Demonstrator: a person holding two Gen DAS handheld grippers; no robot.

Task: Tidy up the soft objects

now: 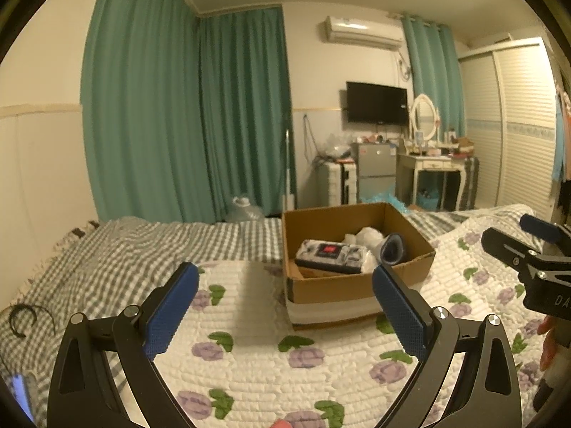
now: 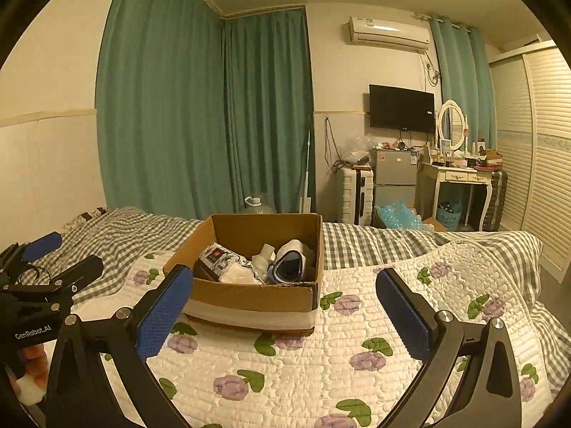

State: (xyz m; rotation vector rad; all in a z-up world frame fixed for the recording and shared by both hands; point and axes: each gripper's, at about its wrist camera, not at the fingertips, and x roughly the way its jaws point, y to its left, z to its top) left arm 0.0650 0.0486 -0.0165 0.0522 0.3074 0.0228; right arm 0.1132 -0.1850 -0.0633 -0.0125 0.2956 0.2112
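Observation:
An open cardboard box [image 1: 332,287] stands on the bed's flowered quilt [image 1: 257,339]. It holds a patterned soft pack with a red label [image 1: 330,256], white soft items [image 1: 367,237] and a rolled dark blue item [image 1: 392,249]. The box also shows in the right wrist view [image 2: 249,297] with the same contents. My left gripper [image 1: 285,285] is open and empty, held above the quilt just short of the box. My right gripper [image 2: 285,290] is open and empty, also before the box. Each gripper shows in the other's view, the right one at the right edge [image 1: 531,246] and the left one at the left edge [image 2: 53,264].
A grey checked blanket [image 1: 142,246] covers the bed's far side. A black cord [image 1: 21,317] lies at the left. Green curtains [image 1: 185,114], a small fridge [image 1: 376,171], a dressing table [image 1: 431,167] and a wardrobe [image 1: 517,125] stand beyond the bed.

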